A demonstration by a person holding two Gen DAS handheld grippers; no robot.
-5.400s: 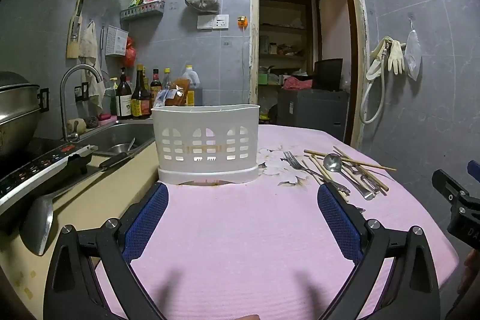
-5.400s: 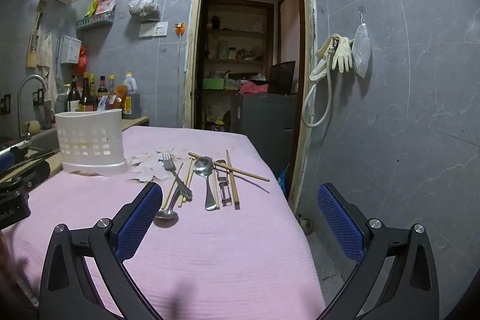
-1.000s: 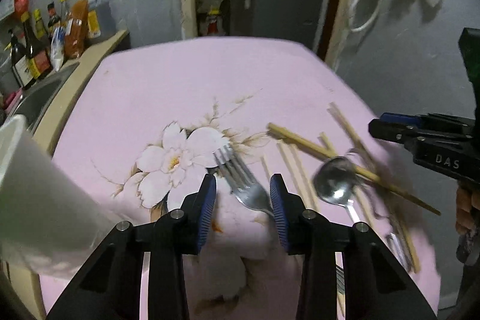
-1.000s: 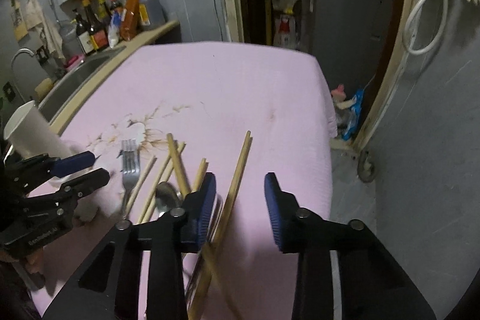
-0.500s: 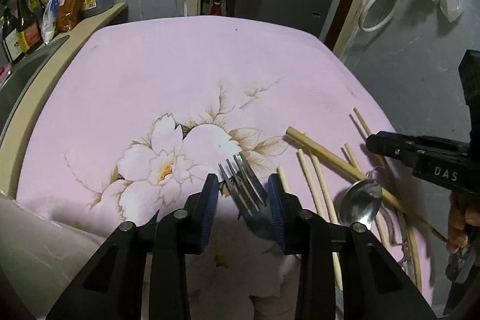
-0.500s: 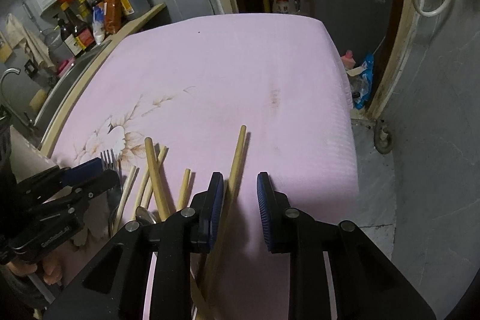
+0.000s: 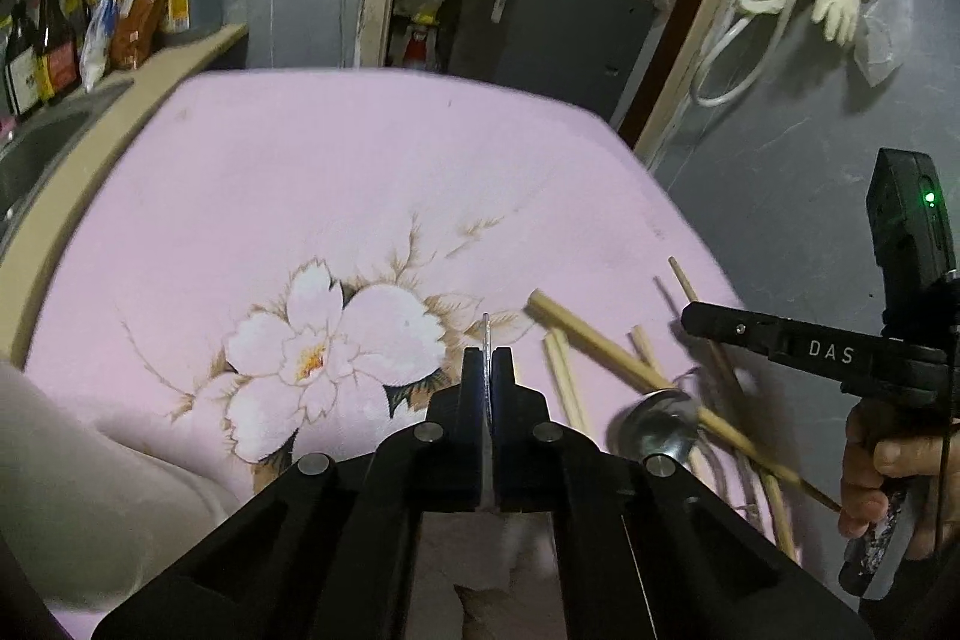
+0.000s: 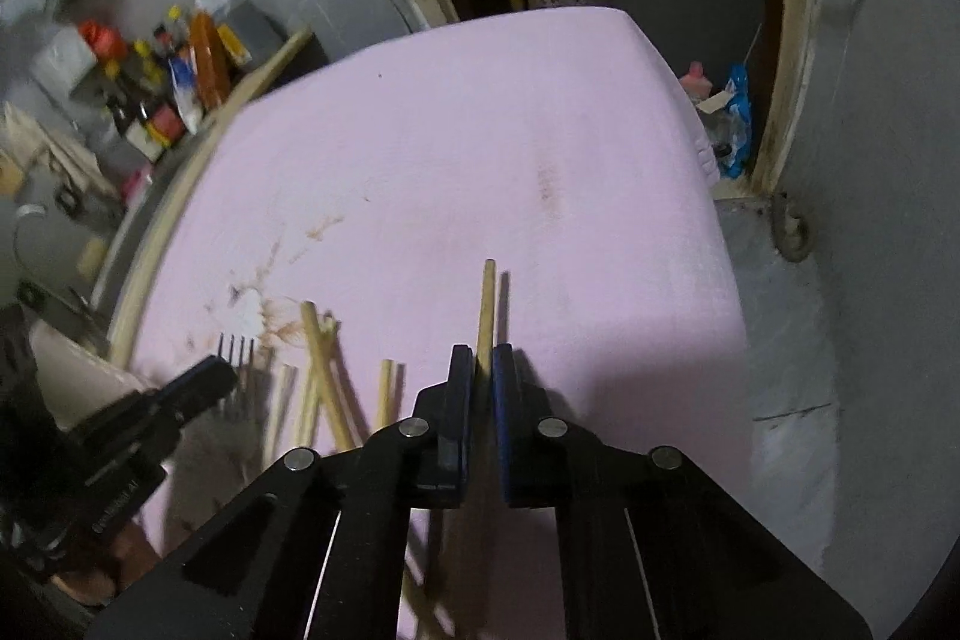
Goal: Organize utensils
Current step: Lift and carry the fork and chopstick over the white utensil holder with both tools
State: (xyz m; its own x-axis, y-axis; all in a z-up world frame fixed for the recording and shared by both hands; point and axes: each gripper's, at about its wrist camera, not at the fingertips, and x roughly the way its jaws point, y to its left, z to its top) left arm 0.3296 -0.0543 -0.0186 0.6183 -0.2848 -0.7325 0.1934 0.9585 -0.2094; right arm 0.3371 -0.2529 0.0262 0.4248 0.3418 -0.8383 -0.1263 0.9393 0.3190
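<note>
Pink floral cloth, kitchen behind. Pick-up step: left gripper pinching fork edge-on, right gripper pinching chopstick (rest loose on cloth). Next: carry both to white holder, likely.

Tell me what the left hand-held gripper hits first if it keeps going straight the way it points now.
Probably the pink tablecloth, near its flower print. The left hand-held gripper, shut on the fork, tilts down toward that bare cloth; nothing else shows in the line, though depth is unclear.
</note>
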